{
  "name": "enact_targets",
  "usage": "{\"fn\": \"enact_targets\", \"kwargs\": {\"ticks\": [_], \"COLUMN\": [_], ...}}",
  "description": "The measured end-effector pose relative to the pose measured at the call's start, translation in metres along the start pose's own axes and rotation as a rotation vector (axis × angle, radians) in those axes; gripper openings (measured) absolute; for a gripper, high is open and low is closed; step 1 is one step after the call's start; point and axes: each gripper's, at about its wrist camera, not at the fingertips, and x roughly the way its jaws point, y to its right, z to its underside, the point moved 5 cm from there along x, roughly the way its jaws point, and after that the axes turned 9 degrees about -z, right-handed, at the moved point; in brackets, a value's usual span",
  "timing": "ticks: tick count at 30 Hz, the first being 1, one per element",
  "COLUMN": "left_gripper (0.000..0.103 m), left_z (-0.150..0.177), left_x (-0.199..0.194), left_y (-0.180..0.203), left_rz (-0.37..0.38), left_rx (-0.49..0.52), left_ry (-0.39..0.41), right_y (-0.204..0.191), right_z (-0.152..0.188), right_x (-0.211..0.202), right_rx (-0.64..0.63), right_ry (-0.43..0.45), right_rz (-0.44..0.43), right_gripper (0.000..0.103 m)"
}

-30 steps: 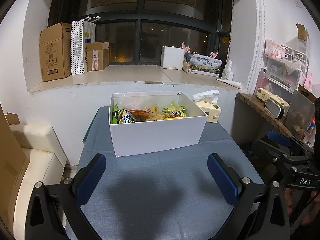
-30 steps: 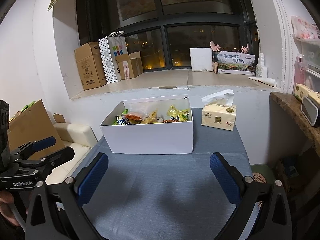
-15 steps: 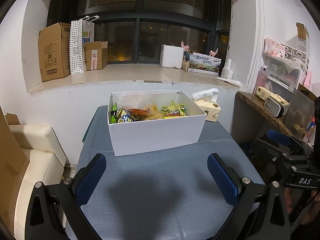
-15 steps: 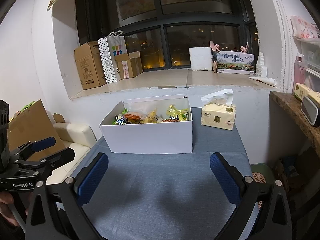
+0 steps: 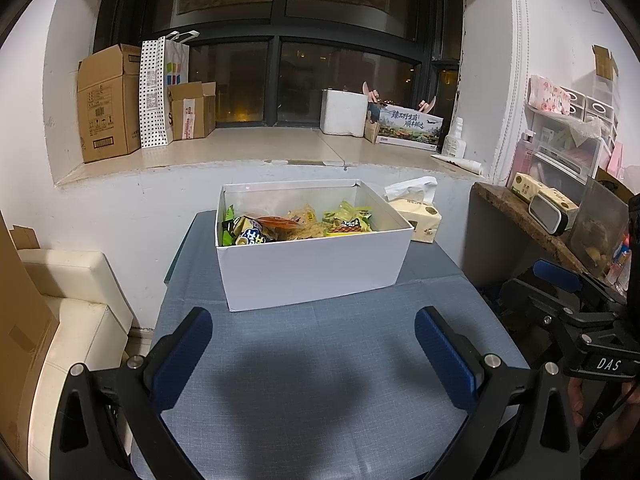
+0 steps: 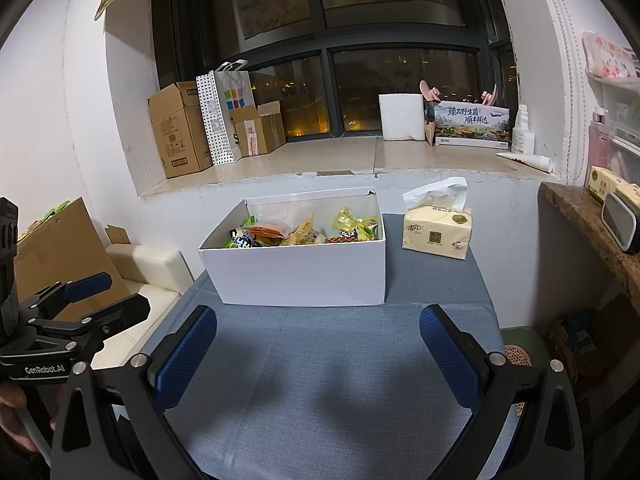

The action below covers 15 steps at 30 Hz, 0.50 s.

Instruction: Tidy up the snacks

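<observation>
Left wrist view: your left tongs [image 5: 314,344] and right tongs [image 6: 318,346] gape empty; ahead, crinkly snacks [image 5: 296,226] could slip, or the white box [image 5: 312,268] skid.

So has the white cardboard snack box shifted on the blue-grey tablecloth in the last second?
No. The white cardboard snack box keeps its place beside the yellow tissue pack.

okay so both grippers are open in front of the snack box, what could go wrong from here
1. The snacks lie piled and overlapping in the white box, so the right gripper or left gripper may pinch two packets together.
2. The tissue pack sits close beside the box; a sideways reach might knock it.
</observation>
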Motion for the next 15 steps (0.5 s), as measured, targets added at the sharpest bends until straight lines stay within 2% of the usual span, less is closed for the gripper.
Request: {"fn": "enact_targets", "kwargs": {"ticks": [15], "left_gripper": [0.103], "left_z": [-0.0006], "left_x": [-0.0010], "left_y": [0.0001], "left_rz": [-0.004], "left_rx": [0.002], "left_ry": [-0.002], "right_y": [0.0002], "right_z": [0.0003], "right_x": [-0.0003], "right_rx": [0.000], "right_ry": [-0.001], "right_rz": [0.000], "right_gripper": [0.103]}}
